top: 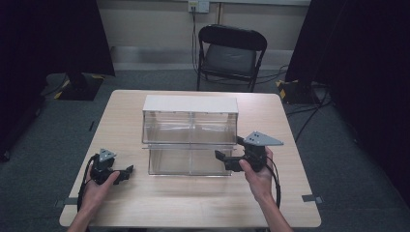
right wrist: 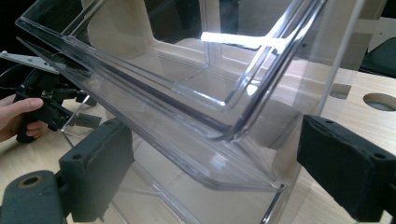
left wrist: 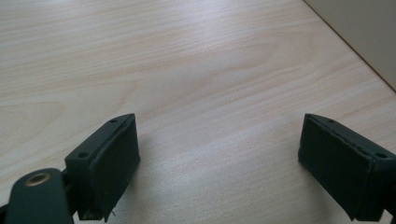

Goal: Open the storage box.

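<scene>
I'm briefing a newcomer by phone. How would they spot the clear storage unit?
Start at the light wooden table in front of the black folding chair. At its middle stands the clear storage unit, two tiers of see-through bins under a white top. Nothing else on the table is transparent; the two hand-held tools are black.

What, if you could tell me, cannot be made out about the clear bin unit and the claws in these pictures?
- Clear plastic two-tier bin unit: contents unclear in the high view, lost to glare.
- Its far side: hidden by its white top panel.
- Left claw: nearby objects cut off by frame edges.
- Right claw: contact with bin uncertain.
</scene>
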`<state>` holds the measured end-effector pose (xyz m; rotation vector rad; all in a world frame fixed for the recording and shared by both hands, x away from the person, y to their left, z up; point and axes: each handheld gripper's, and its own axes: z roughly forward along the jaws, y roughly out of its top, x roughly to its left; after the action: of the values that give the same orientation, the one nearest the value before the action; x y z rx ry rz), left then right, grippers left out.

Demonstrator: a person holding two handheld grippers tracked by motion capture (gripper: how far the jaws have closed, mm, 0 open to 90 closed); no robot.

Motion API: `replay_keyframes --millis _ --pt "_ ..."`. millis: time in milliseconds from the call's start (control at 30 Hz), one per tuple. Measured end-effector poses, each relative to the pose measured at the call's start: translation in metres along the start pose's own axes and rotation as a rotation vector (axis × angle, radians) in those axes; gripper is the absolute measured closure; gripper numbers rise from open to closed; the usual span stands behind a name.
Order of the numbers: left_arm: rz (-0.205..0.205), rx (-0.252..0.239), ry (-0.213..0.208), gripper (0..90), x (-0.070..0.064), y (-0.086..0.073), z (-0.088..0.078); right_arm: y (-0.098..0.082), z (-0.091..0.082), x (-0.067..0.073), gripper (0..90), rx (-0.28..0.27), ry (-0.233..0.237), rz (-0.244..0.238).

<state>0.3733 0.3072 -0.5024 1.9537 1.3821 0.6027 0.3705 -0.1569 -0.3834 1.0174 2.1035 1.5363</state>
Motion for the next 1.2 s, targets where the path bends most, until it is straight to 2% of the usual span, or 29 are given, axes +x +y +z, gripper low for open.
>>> replay_keyframes --millis 1200 --pt "0.000 0.000 0.000 11.9 0.0000 0.0000 0.0000 0.0007 0.0013 0.0009 8.7 -0.001 -0.010 -0.019"
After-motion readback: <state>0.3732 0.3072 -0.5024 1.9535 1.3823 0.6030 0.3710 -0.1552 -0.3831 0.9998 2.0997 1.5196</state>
